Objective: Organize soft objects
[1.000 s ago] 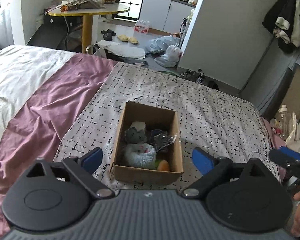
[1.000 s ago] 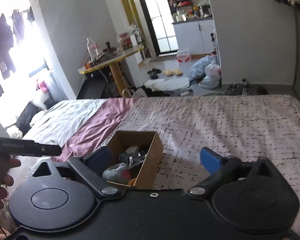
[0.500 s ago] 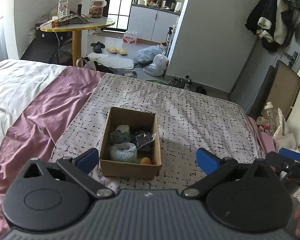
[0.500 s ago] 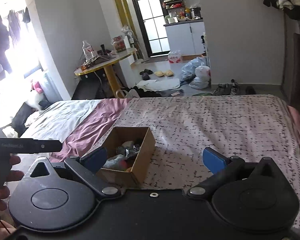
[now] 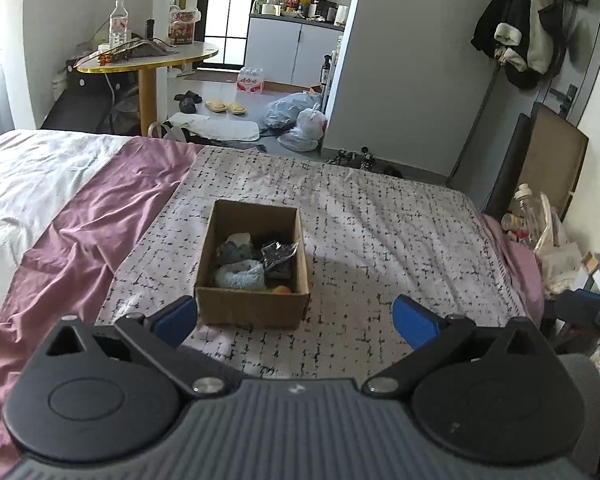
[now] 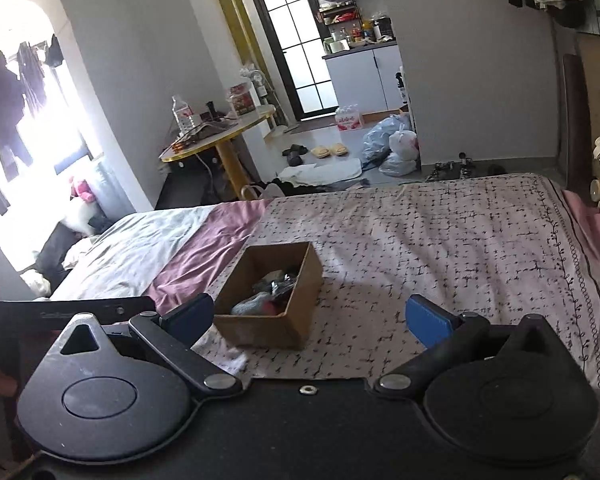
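Bedding fills the middle of both views: a patterned sheet (image 5: 380, 232) with black dashes covers most of the bed, a mauve cover (image 5: 80, 232) lies to its left, and a pale grey-white blanket (image 5: 28, 176) reaches the left edge of the frame. Centre of the left wrist view holds an open cardboard box (image 5: 252, 312) sitting on the patterned sheet, and the soft objects (image 5: 240, 274) are inside it: a fluffy pale blue piece at the near end, a grey piece behind it, a dark crinkly item to the right and a small orange bit in the near right corner. In the right wrist view the same box appears lower centre-left. The left gripper (image 5: 296, 316) fills the bottom of its frame with blue pads spread wide and nothing between them, the box lying just beyond. The right gripper (image 6: 310, 316) is likewise spread wide and empty. A round gold-edged table (image 5: 148, 60) with a clear bottle (image 5: 119, 24) stands in the upper left.
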`<state>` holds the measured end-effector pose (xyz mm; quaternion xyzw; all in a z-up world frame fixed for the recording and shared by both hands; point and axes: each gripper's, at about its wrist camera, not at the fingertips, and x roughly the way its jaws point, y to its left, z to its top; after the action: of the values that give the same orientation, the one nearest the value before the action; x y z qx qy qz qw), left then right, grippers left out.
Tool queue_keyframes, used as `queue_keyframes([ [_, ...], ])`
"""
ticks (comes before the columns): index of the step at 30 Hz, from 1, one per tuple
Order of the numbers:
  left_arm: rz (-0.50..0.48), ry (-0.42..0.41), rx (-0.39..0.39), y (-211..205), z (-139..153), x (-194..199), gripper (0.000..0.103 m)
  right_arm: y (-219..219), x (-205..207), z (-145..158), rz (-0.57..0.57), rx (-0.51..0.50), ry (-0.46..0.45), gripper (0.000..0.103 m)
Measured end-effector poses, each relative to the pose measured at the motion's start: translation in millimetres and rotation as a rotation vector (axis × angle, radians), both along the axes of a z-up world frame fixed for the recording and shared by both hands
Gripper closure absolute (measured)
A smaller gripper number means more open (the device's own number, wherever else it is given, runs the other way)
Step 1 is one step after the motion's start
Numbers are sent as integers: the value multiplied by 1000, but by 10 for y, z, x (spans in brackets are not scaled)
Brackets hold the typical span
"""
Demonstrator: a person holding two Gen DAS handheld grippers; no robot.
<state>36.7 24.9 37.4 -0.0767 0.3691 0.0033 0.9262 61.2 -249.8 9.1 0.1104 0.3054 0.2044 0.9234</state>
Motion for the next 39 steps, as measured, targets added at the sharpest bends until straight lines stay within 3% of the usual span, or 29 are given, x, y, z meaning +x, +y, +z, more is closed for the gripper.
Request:
queue_keyframes([
  [13, 26, -59, 39, 16, 63, -370, 0, 94, -235, -33, -24, -64, -16, 0],
  [22, 10, -52, 90, -3, 72, -422, 0, 199, -313, -29, -4, -109, -23, 0],
  [39, 13, -42, 86, 45, 33, -410, 0, 253, -314, -34, -4, -132, -28, 0],
])
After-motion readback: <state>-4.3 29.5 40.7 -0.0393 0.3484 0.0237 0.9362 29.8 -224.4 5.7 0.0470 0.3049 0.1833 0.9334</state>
